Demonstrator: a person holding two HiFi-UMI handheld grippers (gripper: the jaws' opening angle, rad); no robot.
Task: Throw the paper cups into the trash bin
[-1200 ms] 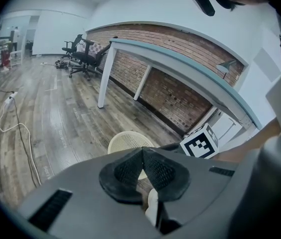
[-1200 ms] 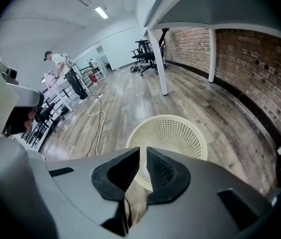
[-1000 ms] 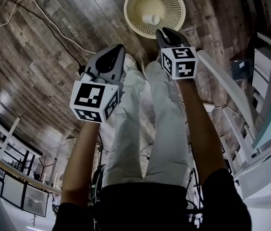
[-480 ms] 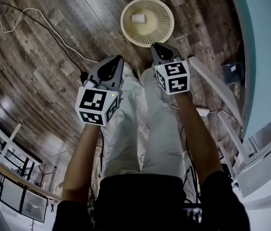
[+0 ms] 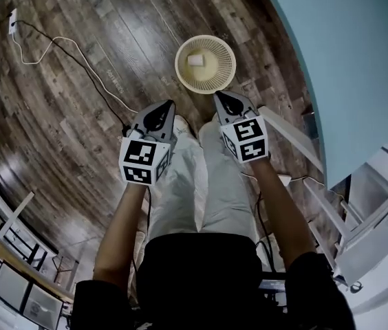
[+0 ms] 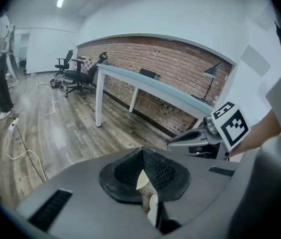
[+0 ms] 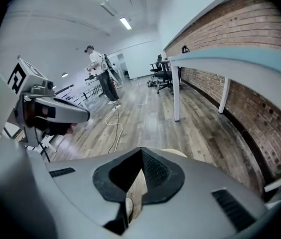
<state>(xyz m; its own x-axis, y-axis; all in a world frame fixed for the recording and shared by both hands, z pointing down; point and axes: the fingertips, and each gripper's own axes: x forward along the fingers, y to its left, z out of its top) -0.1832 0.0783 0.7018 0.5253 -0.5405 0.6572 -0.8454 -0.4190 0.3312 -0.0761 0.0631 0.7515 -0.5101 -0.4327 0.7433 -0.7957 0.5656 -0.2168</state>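
Observation:
A cream mesh trash bin (image 5: 223, 74) stands on the wooden floor in the head view, with one white paper cup (image 5: 195, 60) lying inside it. My left gripper (image 5: 159, 108) hovers above the person's left leg, short of the bin, shut with nothing in it (image 6: 141, 156). The right gripper (image 5: 223, 98) is held beside it, nearer the bin's front rim, its jaws shut and empty (image 7: 141, 156). A sliver of the bin (image 7: 173, 153) shows just past the right jaws. Each gripper appears in the other's view: right gripper (image 6: 173, 142), left gripper (image 7: 85, 116).
A long light-blue table (image 5: 345, 60) runs along the right, by a brick wall. A white cable (image 5: 63, 47) and power strip (image 5: 13, 19) lie on the floor to the left. Office chairs (image 6: 73, 71) and a standing person (image 7: 100, 76) are far off. White shelving stands at lower right.
The head view has pulled up and away, so the bin with its cup looks smaller and farther. Both grippers have drawn back from the bin, closer together over the legs.

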